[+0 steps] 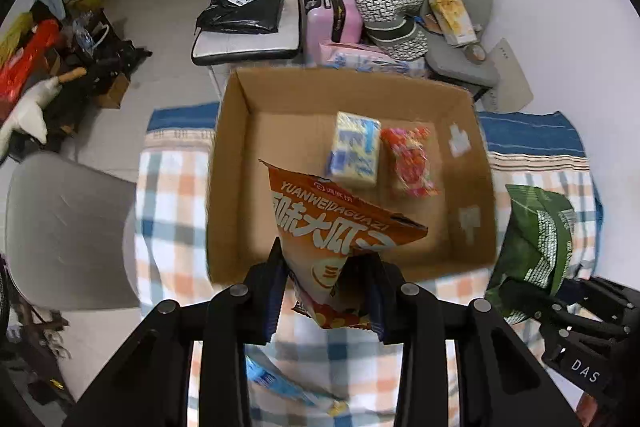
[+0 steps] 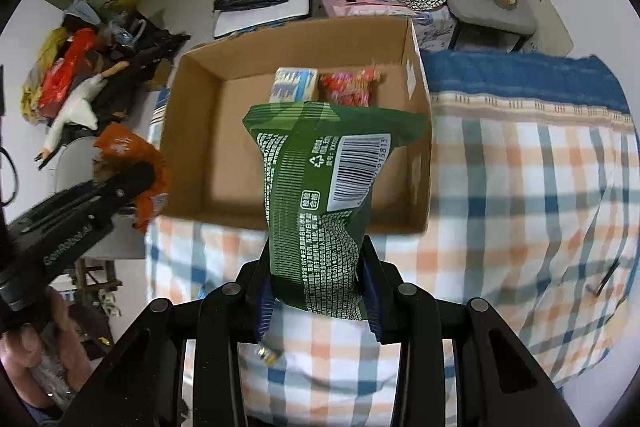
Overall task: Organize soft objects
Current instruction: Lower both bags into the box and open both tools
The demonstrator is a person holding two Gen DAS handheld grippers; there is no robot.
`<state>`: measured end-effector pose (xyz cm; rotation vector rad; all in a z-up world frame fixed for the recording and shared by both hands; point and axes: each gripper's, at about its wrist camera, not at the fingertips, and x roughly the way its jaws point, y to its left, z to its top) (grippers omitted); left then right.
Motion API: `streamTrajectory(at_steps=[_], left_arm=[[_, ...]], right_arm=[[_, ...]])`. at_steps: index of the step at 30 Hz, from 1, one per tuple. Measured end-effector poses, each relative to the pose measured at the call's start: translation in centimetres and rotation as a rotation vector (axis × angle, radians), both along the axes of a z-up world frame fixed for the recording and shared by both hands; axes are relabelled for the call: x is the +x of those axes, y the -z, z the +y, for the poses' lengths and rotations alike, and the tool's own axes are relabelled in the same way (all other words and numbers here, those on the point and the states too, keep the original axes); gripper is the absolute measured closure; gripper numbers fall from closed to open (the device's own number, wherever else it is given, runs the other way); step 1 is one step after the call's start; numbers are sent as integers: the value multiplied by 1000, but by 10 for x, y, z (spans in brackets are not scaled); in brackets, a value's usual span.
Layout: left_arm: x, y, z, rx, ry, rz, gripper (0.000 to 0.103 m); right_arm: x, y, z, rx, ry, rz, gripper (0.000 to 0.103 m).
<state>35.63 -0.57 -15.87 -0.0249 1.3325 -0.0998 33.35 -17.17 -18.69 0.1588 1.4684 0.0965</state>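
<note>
Both tools are loaded up. The left tool (image 1: pixel 326 281) has its jaws clamped on the lower part of an orange snack bag (image 1: pixel 340 227), bag sticking up and away from the fingers. The right tool (image 2: pixel 318 291) is doing the same with a green snack bag (image 2: pixel 320 187), pinched near its bottom end. In the right wrist view, a hand (image 2: pixel 24 351) at the near left grips the left tool's handle.

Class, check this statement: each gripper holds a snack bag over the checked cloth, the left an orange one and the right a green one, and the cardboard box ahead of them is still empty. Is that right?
Not quite. The cardboard box is not empty: a pale yellow and blue packet and a red packet lie inside, as the left wrist view shows. The rest holds: the left gripper grips the orange bag, and the right gripper grips the green bag.
</note>
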Motion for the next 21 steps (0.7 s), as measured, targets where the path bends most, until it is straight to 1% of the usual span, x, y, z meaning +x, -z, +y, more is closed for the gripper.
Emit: streamTrajectory(at_steps=[4,8,10,12,15,21], left_arm=[[39,24,1,58,14,53,71],[69,56,-4,116,47,111,71],[85,71,-5,125,53,146,71],[97,85,-5,145,63,167,71],[115,101,-6,147,71,203,71],[144,131,-2,150,73,257,71]], right_arm=[[43,30,3,-32,0,74,64],[70,68,11,-65,-15,165,64],[80,84,13,-81,-12,201,64],[88,103,13,-105,-19,233,64],[96,127,12,-118,-27,274,64],[102,158,15,-129,-39,340,64]])
